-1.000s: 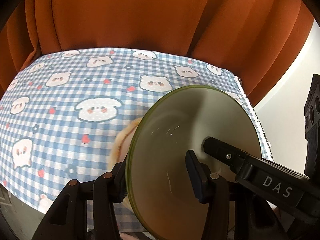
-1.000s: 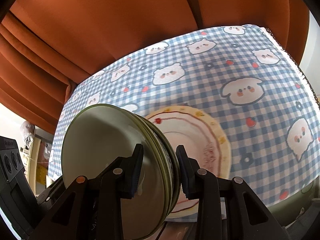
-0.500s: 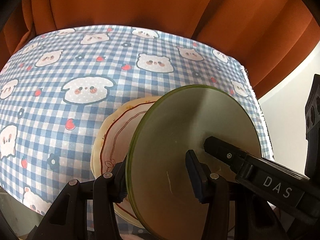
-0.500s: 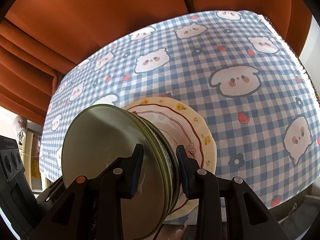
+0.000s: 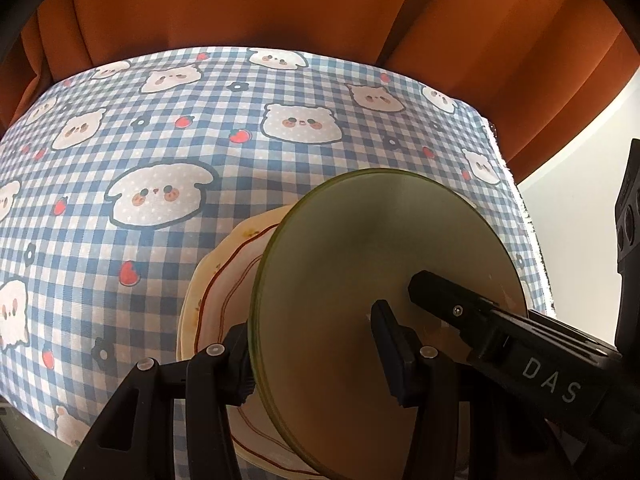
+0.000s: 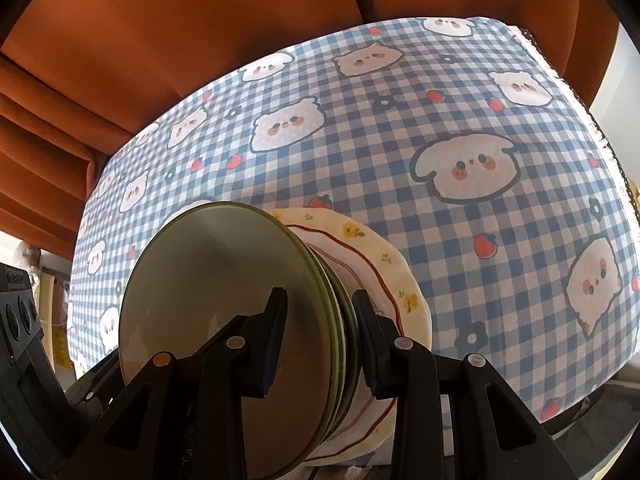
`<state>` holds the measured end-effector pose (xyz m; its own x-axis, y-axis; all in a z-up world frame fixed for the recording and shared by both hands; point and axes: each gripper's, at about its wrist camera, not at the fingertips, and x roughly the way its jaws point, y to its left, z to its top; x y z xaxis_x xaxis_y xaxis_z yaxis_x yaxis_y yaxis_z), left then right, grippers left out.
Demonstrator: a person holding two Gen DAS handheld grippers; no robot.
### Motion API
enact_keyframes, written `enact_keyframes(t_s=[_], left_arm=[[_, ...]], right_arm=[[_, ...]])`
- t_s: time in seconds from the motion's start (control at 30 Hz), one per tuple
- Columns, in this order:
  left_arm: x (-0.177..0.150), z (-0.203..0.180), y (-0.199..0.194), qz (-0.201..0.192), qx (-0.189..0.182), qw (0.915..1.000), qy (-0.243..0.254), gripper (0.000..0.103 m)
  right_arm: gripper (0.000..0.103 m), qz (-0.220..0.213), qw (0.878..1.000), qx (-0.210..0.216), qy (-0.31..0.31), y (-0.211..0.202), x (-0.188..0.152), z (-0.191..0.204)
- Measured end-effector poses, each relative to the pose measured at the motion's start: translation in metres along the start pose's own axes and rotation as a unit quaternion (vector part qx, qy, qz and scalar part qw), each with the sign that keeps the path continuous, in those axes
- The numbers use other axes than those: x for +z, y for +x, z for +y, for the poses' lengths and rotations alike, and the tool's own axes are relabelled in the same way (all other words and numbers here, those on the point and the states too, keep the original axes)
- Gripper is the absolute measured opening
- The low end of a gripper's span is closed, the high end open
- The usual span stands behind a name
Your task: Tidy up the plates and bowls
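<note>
Here both the left gripper (image 5: 312, 346) and the right gripper (image 6: 320, 334) clamp the green plates (image 6: 224, 304) on edge above the cream floral plate (image 6: 394, 276) near the table's front, seemingly stacking; next, a level lowering

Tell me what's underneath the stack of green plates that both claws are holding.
Under the green plates is a cream plate with a red line and yellow flowers, over the checked tablecloth. The left claw and right claw grip the stack. Its centre is covered; whether they touch is unclear.
</note>
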<state>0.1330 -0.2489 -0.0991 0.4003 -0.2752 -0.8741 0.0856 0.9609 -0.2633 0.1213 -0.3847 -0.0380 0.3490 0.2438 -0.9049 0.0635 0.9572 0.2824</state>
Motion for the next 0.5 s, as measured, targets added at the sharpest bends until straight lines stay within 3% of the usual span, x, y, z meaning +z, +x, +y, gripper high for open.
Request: enact_keyframes(t_s=[0.23, 0.5], left_arm=[[-0.007, -0.005, 0.000, -0.010, 0.031, 0.9994, -0.010, 0.051], [-0.021, -0.016, -0.005, -0.023, 0.100, 0.9947, 0.006, 0.054]], right_arm=[[0.036, 0.006, 0.999, 0.025, -0.020, 0.001, -0.001, -0.007], [0.037, 0.020, 0.999, 0.037, -0.026, 0.002, -0.010, -0.012]])
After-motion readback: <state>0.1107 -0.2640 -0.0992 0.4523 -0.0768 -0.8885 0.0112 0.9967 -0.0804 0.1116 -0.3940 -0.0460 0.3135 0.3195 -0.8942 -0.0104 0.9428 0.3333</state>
